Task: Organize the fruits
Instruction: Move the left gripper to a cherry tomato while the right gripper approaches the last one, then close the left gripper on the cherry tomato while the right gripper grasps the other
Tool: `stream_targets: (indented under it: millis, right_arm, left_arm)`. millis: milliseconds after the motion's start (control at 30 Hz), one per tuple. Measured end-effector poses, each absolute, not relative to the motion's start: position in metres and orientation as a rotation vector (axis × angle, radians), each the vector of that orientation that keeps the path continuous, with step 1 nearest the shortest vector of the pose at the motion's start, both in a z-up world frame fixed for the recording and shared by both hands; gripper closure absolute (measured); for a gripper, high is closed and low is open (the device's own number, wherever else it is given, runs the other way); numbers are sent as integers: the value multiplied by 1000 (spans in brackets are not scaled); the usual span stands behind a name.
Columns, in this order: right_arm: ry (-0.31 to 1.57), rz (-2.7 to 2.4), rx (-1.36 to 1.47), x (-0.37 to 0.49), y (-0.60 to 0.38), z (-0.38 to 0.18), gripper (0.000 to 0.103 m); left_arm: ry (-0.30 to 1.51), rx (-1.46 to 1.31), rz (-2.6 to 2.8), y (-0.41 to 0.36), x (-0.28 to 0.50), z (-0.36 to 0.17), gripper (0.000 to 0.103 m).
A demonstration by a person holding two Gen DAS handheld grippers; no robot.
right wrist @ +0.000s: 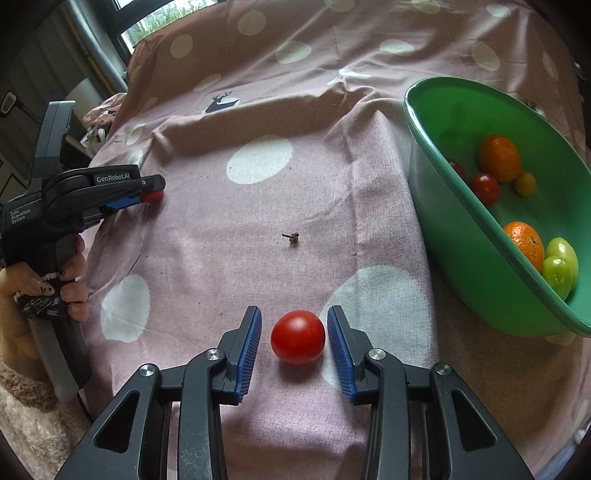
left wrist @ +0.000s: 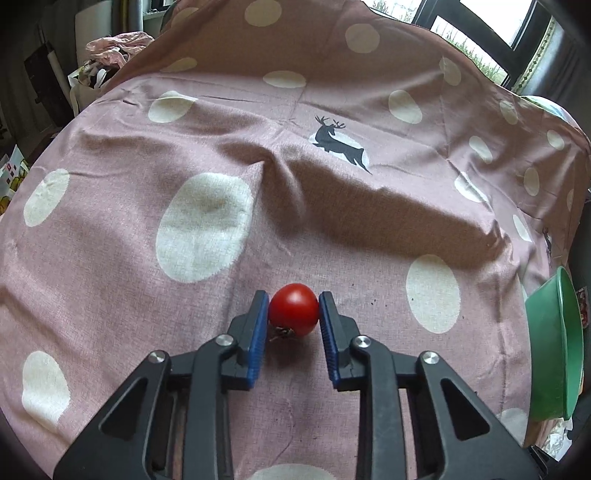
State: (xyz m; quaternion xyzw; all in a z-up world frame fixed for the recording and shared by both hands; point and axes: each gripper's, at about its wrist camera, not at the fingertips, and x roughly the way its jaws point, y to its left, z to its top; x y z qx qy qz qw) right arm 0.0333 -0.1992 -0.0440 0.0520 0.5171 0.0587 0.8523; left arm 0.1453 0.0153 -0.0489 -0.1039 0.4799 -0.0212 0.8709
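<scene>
My left gripper (left wrist: pixel 293 308) is shut on a red tomato (left wrist: pixel 293 308); both blue pads touch its sides just over the pink spotted cloth (left wrist: pixel 147 295). The right wrist view shows that gripper (right wrist: pixel 153 194) from the side with the tomato (right wrist: pixel 154 196) at its tip. My right gripper (right wrist: pixel 294 332) is open around a second red tomato (right wrist: pixel 297 336) lying on the cloth, with gaps on both sides. A green bowl (right wrist: pixel 461 236) at the right holds oranges (right wrist: pixel 499 158), tomatoes (right wrist: pixel 484 188) and green fruits (right wrist: pixel 559 262).
A small dry stem (right wrist: pixel 293 238) lies mid-cloth. The green bowl's rim (left wrist: pixel 554 350) shows at the right edge of the left wrist view. A window (left wrist: pixel 480 22) and clutter (left wrist: pixel 110 51) lie beyond the cloth. A hand (right wrist: pixel 44 291) holds the left gripper's handle.
</scene>
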Motion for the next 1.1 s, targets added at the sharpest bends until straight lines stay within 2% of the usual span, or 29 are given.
stream_targets:
  millis: [267, 367, 767, 1100]
  right_arm:
    - [1074, 115, 71, 33, -194, -45, 66]
    - [1069, 103, 51, 33, -192, -45, 74]
    - [1050, 133, 98, 32, -193, -40, 74]
    - [935, 141, 215, 25, -213, -6, 74]
  left_arm:
    - [1001, -214, -42, 15, 143, -49, 76]
    - [990, -217, -52, 14, 139, -44, 76]
    - [843, -177, -105, 1, 102, 2, 76]
    - [703, -146, -200, -20, 62, 48, 76]
